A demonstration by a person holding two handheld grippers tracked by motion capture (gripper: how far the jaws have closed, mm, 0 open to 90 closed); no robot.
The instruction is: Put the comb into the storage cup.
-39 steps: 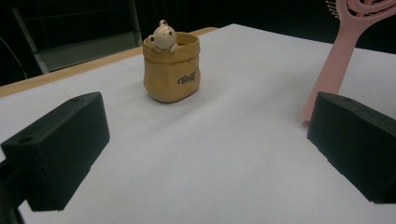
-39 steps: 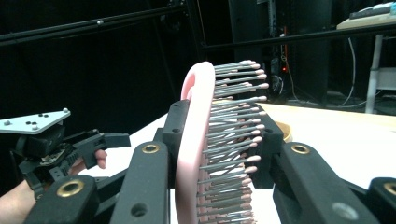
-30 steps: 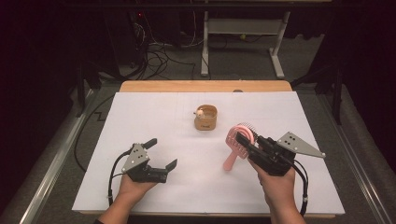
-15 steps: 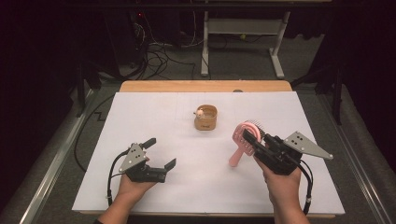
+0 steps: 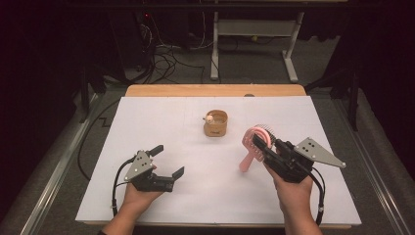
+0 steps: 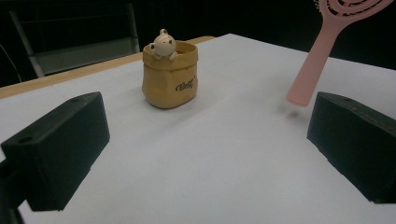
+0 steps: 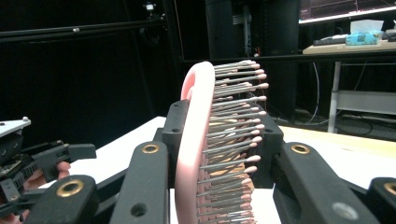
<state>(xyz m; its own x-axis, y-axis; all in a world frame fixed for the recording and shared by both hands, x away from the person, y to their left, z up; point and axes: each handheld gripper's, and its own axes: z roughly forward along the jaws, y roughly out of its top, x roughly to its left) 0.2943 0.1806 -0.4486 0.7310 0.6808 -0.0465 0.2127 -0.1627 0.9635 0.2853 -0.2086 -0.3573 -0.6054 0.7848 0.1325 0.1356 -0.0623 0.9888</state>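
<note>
- Left gripper (image 5: pixel 165 162): rests low on the white sheet (image 5: pixel 161 122) at the near left, in the same spot as a second ago. Its jaws stand wide apart with nothing between them; the left gripper view shows bare sheet in the gap.
- Pot (image 5: pixel 215 124): a small tan pot with a bear figure at its rim stands upright mid-table, unmoved, well apart from both grippers. The writing on its side is too small to read.
- Brush (image 5: pixel 253 145): a pink brush, held off the sheet at the right, handle hanging down and to the left. A second ago it sat closer to the pot; it has since drifted a little right and toward the person, and its handle now hangs steeper.
- Right gripper (image 5: pixel 262 143): closed on the brush's head, pads pressing it from both sides in the right gripper view. The hand has shifted slightly right with it.
- Hidden: in the left gripper view the brush's head is cut off by the top edge. In the right gripper view the brush handle lies below the frame, and the jaws cover the lower head.
</note>
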